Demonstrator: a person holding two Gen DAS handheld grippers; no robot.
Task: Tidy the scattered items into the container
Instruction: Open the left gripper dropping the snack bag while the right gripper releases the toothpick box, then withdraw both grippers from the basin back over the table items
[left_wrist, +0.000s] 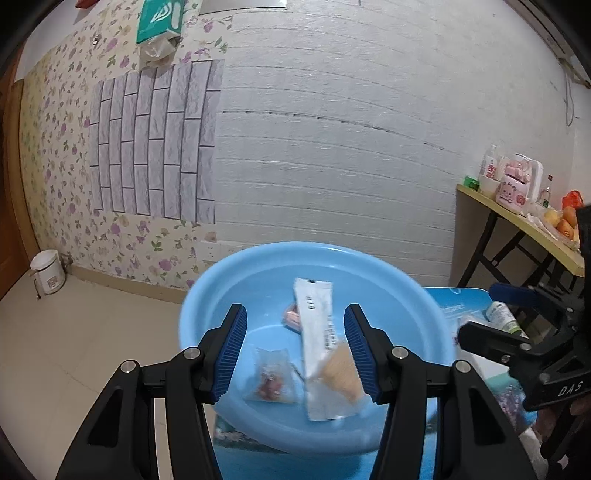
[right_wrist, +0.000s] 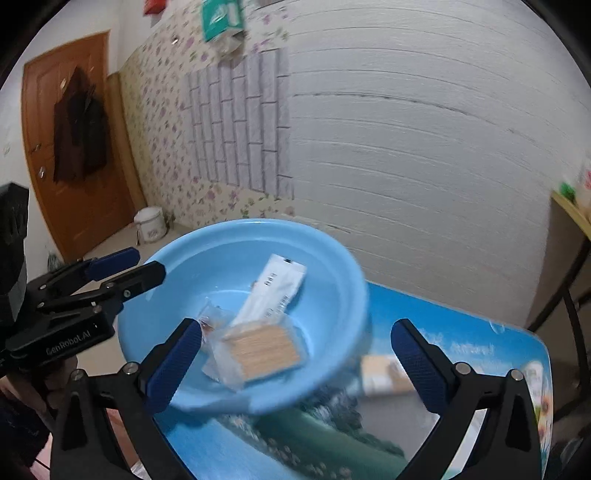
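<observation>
A light blue basin (left_wrist: 229, 273) (right_wrist: 177, 266) stands on a picture-printed table (right_wrist: 461, 332). Inside it lie a long white sachet (left_wrist: 317, 325) (right_wrist: 273, 291), a clear pack of tan sticks (left_wrist: 341, 369) (right_wrist: 266, 350), a small clear packet with red bits (left_wrist: 271, 380) (right_wrist: 210, 321) and a pink item (left_wrist: 291, 317). My left gripper (left_wrist: 295, 354) is open and empty above the basin. My right gripper (right_wrist: 299, 354) is open and empty over the basin's right rim. A tan box (right_wrist: 384, 373) and a white-green tube (left_wrist: 502, 314) lie on the table outside the basin.
A side table (left_wrist: 517, 221) with bottles, a pink appliance and fruit stands at the right. A white bin (left_wrist: 48, 273) sits on the floor by the floral wall. A wooden door (right_wrist: 70, 147) is at the left. The table's edges lie close around the basin.
</observation>
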